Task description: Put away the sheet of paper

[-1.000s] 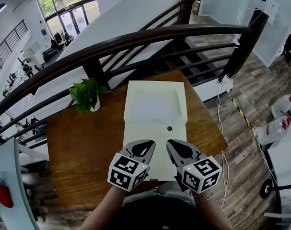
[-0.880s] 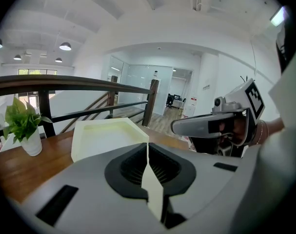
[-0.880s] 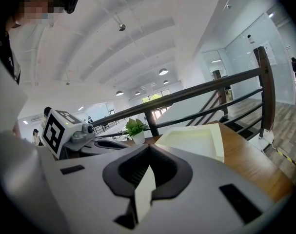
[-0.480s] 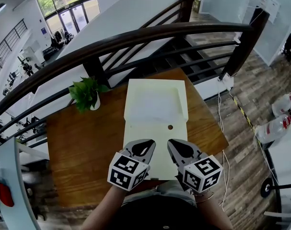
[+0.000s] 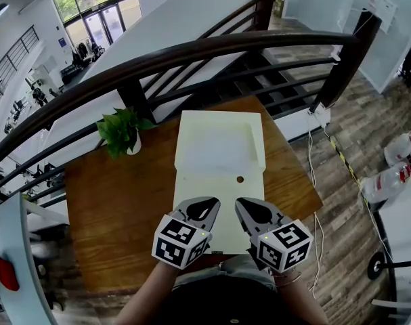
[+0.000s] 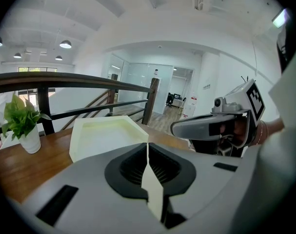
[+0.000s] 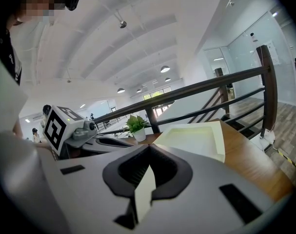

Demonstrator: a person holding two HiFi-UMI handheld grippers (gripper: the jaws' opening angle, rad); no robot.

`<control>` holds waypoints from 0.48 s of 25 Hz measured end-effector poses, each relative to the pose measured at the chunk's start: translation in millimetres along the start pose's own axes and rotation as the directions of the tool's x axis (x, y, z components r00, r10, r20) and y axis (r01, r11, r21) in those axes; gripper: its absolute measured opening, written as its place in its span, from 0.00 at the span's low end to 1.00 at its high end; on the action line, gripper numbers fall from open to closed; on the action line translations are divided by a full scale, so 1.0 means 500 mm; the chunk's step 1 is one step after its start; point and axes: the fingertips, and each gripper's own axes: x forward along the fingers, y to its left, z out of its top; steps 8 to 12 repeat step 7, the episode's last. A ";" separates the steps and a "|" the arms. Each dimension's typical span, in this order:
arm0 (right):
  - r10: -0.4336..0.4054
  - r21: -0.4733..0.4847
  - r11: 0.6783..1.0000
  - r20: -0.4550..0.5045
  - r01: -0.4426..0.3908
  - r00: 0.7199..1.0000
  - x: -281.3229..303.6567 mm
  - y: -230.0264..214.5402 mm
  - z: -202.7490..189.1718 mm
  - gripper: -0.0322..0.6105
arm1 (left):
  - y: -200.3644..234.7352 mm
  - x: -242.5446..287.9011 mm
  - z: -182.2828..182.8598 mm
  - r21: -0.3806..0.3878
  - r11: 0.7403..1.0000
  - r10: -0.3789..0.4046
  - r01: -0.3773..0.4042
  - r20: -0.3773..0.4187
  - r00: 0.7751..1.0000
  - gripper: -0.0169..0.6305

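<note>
Head view showed the sheet of paper (image 5: 215, 185) lying flat on the wooden table (image 5: 117, 208), its long axis running from the person straight away toward the shallow cream tray (image 5: 262, 144). Its far short edge lay against the tray's near side, and its near short edge was at the table's front edge. The left gripper (image 5: 207, 203) and the right gripper (image 5: 246, 203) were side by side at this near edge, and a potted plant (image 5: 122, 133) stood apart to the left of the tray. Left gripper view showed its jaws closed together on a thin cream edge of the sheet, with the tray straight ahead. Right gripper view showed the same: jaws pressed together with the sheet's edge pinched between them, and the tray ahead, slightly to the right. To do this step well, both grippers should probably rise and go forward together at an equal height, so the sheet does not twist or buckle. The far edge should pass over the tray's wall before the sheet is released.
</note>
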 end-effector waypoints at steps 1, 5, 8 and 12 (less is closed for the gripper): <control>0.001 -0.001 1.000 -0.001 -0.001 1.000 0.000 0.001 0.000 0.09 | -0.001 0.000 0.000 -0.003 1.000 -0.002 0.002 0.000 1.000 0.06; 0.004 -0.002 1.000 -0.002 -0.004 1.000 0.001 -0.001 -0.004 0.09 | -0.001 0.003 -0.006 -0.014 1.000 -0.004 0.004 0.000 1.000 0.06; 0.004 -0.001 1.000 -0.002 -0.004 1.000 0.001 -0.003 -0.005 0.09 | 0.002 0.004 -0.009 -0.025 1.000 -0.004 0.004 0.000 1.000 0.06; 0.004 -0.001 1.000 -0.002 -0.004 1.000 0.001 -0.003 -0.005 0.09 | 0.002 0.004 -0.009 -0.025 1.000 -0.004 0.004 0.000 1.000 0.06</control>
